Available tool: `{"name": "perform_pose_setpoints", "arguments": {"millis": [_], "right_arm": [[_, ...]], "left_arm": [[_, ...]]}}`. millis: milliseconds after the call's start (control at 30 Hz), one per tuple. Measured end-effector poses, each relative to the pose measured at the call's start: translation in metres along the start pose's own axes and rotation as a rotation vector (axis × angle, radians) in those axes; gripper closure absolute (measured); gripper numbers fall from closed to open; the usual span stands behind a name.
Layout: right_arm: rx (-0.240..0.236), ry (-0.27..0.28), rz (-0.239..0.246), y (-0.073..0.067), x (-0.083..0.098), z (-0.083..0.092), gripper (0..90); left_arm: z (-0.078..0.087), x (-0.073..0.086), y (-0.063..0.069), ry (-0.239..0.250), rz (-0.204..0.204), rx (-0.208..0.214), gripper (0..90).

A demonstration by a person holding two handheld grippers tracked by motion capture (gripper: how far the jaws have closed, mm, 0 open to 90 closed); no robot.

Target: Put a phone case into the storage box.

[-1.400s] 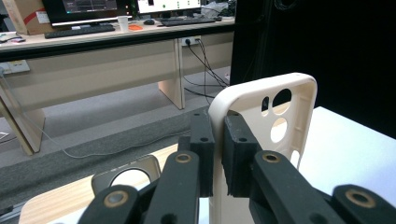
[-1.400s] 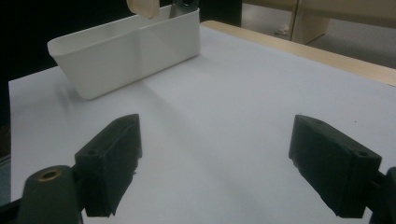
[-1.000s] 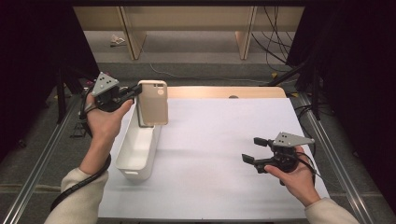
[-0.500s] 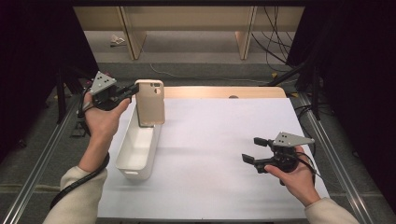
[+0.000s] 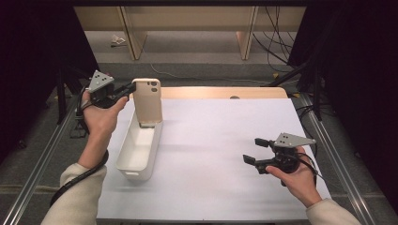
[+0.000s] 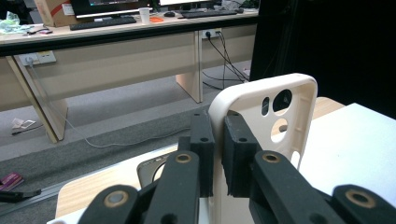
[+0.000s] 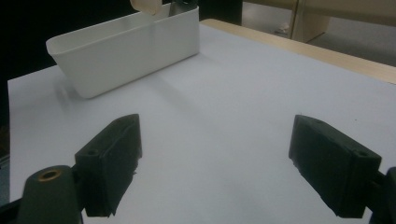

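Grip first: the left gripper (image 5: 127, 89) is pinching the upper left edge of a cream phone case (image 5: 148, 101), its two black pads pressing on either side of the case's thin rim. In the left gripper view the jaws are standing almost together, with only that rim (image 6: 218, 116) between them, and the case's camera cut-outs are showing just to the right of the pads. The case is standing upright, its lower end reaching down into the far end of a white bin (image 5: 138, 147), a long narrow tub that is lying on the white table cover (image 5: 216, 154) at the left side. Whether the case's bottom edge is touching the bin's floor cannot be told. The person's left hand (image 5: 101, 117) is holding the gripper just beside the bin's far left corner.

The right gripper (image 5: 257, 152) is waiting well apart from the bin, low over the right part of the cover, in the person's right hand (image 5: 293, 176). Its fingers (image 7: 112, 163) are spreading wide, with nothing but bare white cover between them, and the bin (image 7: 126, 51) is showing farther off beyond them.
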State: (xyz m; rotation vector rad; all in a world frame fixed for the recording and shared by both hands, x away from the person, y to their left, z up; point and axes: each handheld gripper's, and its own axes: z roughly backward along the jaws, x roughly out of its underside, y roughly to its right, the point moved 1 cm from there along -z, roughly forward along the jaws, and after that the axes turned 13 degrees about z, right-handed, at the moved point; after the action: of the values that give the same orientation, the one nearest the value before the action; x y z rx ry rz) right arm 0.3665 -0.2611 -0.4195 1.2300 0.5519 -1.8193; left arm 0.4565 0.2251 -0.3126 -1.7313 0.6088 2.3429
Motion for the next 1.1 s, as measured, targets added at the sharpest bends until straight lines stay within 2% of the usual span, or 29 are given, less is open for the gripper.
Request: {"name": "perform_pose_setpoints", "arguments": {"millis": [233,800,1100], "right_arm": [[0.000,0.001,-0.001,0.000,0.000,0.000,17.9],[-0.002,0.001,-0.001,0.000,0.000,0.000,18.1],[-0.004,0.001,-0.002,0.000,0.000,0.000,18.1]], "left_arm": [[-0.004,0.001,-0.004,-0.001,-0.003,-0.002,83.2],[-0.013,-0.001,-0.017,-0.009,-0.017,-0.039,83.2],[-0.019,0.003,-0.022,-0.018,-0.022,-0.055,83.2]]}}
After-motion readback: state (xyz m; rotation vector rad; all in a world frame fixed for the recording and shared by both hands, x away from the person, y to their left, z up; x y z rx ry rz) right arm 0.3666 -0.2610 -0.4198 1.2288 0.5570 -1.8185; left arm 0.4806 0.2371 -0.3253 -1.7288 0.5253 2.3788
